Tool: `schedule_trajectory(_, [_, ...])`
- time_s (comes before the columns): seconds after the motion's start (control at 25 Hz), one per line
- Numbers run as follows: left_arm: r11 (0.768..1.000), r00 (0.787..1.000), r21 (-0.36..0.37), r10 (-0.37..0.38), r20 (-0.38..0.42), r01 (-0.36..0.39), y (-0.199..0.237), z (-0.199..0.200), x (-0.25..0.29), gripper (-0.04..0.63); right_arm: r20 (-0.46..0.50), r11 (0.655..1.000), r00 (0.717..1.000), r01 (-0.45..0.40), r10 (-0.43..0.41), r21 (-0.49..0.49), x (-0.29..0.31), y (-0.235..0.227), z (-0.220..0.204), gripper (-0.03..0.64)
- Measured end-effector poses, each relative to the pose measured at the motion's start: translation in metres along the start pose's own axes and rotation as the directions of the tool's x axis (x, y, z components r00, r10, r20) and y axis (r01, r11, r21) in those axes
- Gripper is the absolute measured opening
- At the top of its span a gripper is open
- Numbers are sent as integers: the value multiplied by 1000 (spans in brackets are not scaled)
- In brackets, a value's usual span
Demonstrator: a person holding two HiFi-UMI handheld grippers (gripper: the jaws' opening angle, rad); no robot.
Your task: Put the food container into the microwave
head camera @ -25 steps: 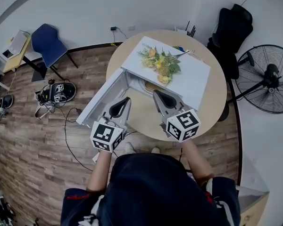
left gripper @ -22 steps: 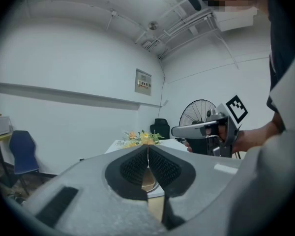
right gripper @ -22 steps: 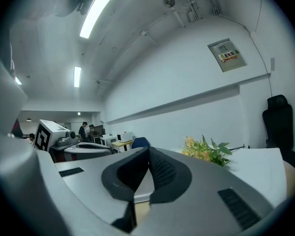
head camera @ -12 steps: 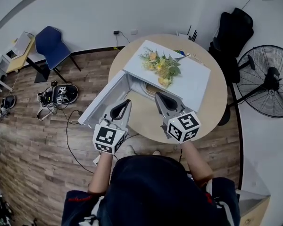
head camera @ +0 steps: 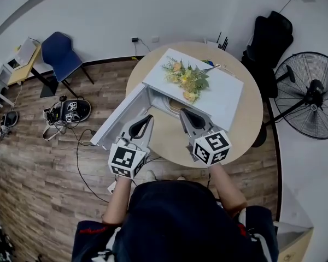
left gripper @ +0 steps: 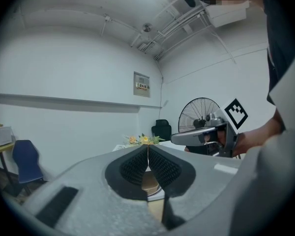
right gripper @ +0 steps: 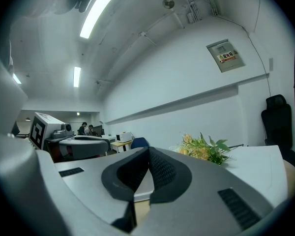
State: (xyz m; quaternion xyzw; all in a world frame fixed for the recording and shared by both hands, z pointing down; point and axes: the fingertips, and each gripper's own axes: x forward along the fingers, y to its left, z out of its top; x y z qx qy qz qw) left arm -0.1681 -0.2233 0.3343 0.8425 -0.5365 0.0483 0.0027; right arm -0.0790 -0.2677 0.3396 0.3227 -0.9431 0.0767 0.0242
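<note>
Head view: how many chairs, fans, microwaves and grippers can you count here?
Chairs: 2 (blue chair, black chair)
Fan: 1
Microwave: 1
Grippers: 2 (left gripper, right gripper)
Total: 6

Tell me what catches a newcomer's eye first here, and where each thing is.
The white microwave sits on the round wooden table, its door swung open to the left and a bunch of flowers lying on top. Just in front of the opening, the left gripper and right gripper point at it side by side, both shut and empty. A large standing fan stands on the floor at the right.
</note>
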Motion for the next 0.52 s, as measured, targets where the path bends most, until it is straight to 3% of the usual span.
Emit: schedule_trajectory(0.52, [1000,1000,14,-12,-3,12,-1,-1,4,18,-6,1000,1000,0,0,-5,5,-2,-1,11])
